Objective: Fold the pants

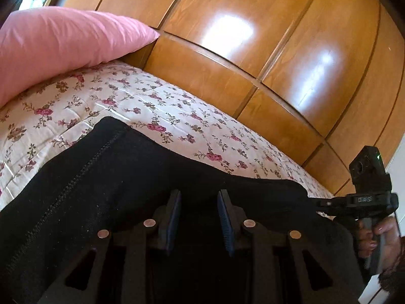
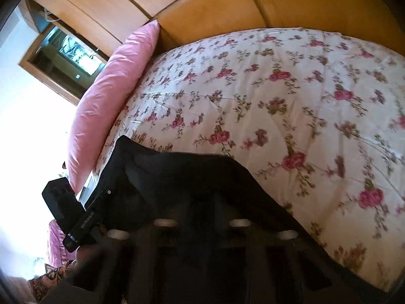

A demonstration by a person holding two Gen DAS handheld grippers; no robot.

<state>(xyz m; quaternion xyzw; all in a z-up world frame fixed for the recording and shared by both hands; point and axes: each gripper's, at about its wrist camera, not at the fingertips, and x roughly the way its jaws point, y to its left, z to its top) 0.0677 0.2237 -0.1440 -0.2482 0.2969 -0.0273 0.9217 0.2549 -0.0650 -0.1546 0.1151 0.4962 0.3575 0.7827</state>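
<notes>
Black pants (image 1: 114,177) lie across the near side of a flowered bedcover (image 1: 177,116), a stitched seam running up their left part. My left gripper (image 1: 200,195) hovers over them, jaws partly apart, both blue pad faces bare, black cloth behind the gap. My right gripper (image 1: 315,202) comes in from the right, held by a hand (image 1: 379,238), its fingers closed at the pants' right edge. In the right wrist view the pants (image 2: 189,177) rise in a peak over the right gripper (image 2: 200,202), whose fingertips are hidden in the dark, blurred cloth.
A pink pillow (image 1: 63,43) rests at the bed's far left, against glossy wooden wardrobe doors (image 1: 253,50) that run right along the far side. The bedcover (image 2: 303,101) stretches wide to the right of the pants. The left gripper's body (image 2: 63,202) is at the left edge.
</notes>
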